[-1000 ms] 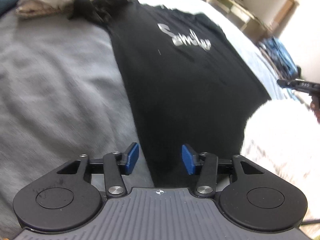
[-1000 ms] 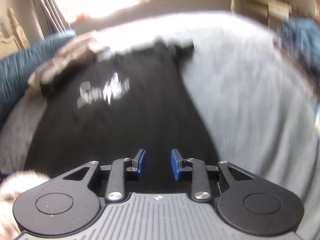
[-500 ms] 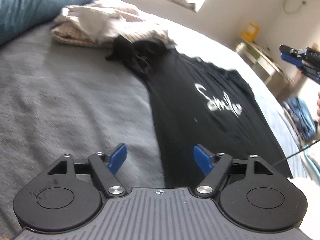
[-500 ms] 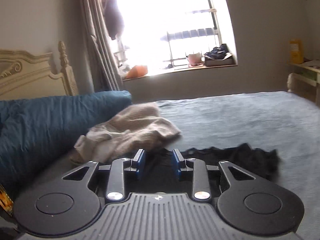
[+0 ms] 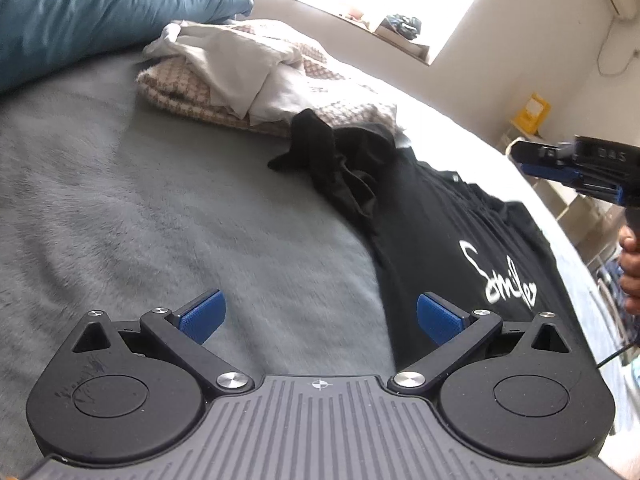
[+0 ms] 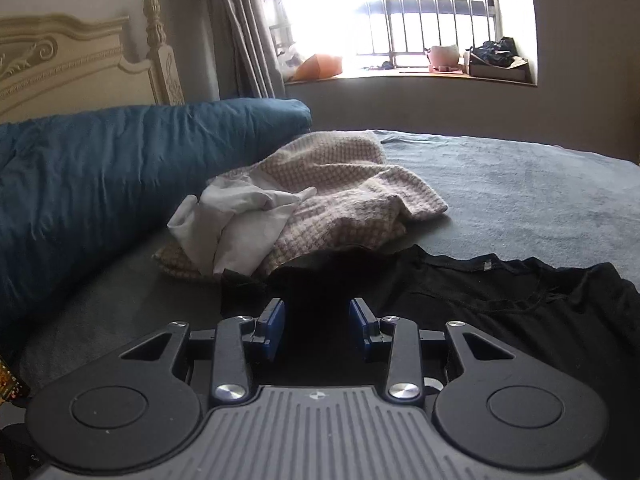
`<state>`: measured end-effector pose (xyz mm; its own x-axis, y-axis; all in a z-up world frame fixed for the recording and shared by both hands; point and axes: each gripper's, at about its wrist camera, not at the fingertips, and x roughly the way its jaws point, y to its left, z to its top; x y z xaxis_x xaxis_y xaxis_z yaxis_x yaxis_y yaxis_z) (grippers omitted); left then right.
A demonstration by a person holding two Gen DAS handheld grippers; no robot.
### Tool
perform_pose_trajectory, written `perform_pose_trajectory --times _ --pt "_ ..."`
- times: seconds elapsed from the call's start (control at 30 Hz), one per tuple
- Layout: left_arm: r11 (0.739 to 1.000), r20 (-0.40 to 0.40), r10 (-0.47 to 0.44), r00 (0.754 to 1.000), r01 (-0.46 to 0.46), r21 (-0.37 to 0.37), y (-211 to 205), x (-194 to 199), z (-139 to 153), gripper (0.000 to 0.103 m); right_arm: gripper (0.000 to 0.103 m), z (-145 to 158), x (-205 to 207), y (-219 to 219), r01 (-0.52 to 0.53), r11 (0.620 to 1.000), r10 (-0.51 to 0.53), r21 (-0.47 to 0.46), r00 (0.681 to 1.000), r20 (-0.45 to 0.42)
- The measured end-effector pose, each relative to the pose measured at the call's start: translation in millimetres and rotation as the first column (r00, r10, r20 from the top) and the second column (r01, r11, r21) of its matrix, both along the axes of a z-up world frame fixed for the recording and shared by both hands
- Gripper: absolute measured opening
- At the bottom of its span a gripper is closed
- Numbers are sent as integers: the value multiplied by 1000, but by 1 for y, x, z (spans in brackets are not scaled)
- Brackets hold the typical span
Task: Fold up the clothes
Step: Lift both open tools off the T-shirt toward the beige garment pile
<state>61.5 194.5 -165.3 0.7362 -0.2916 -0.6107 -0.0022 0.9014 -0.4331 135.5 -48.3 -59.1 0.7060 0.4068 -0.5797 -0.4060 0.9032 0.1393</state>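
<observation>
Checked blanket (image 6: 344, 200) and white garment (image 6: 236, 224) heaped beside blue pillow (image 6: 120, 168), touching black T-shirt (image 5: 460, 240) spread on grey bed (image 5: 160, 200), left gripper (image 5: 318, 316) opening wide, empty, right gripper (image 6: 317, 328) opening, narrower, nothing gripped.

A home bedroom: carved headboard (image 6: 80, 56), blue pillow (image 6: 120, 184), grey bedspread (image 6: 520, 200).

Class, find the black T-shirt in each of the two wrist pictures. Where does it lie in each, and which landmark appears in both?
Left wrist view: the black T-shirt runs from centre to lower right, white lettering showing.
Right wrist view: it lies across the lower right, collar visible.
Shared landmark: the checked beige cloth pile by the shirt's top.
</observation>
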Motion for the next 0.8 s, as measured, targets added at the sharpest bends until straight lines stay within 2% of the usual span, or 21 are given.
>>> perform_pose_trajectory --times 0.1,0.23,0.33,0.4,0.47,0.67,0.8 --pt "999 27 12 1000 -11 -42 10 11 -10 103 39 -4 33 13 22 1000 -22 -22 1000 -17" --pt "994 102 108 989 -108 -3 23 23 -18 103 38 -18 99 25 82 996 -84 -26 994 -76" --pt "982 146 184 972 -189 19 37 33 -23 103 37 -37 150 34 87 996 -87 -5 983 -163" --pt "974 154 217 964 -224 26 48 42 -27 103 37 -52 179 42 37 998 -21 52 963 -270" --pt "970 159 235 959 -241 15 58 49 -32 103 37 -66 195 57 -20 998 41 66 942 -332" --pt "967 212 254 944 -254 -27 69 77 -38 103 40 -99 220 107 -150 986 109 -73 912 -395" --pt "960 224 278 934 -265 -85 79 104 -41 103 41 -105 242 119 -157 984 105 -85 893 -438"
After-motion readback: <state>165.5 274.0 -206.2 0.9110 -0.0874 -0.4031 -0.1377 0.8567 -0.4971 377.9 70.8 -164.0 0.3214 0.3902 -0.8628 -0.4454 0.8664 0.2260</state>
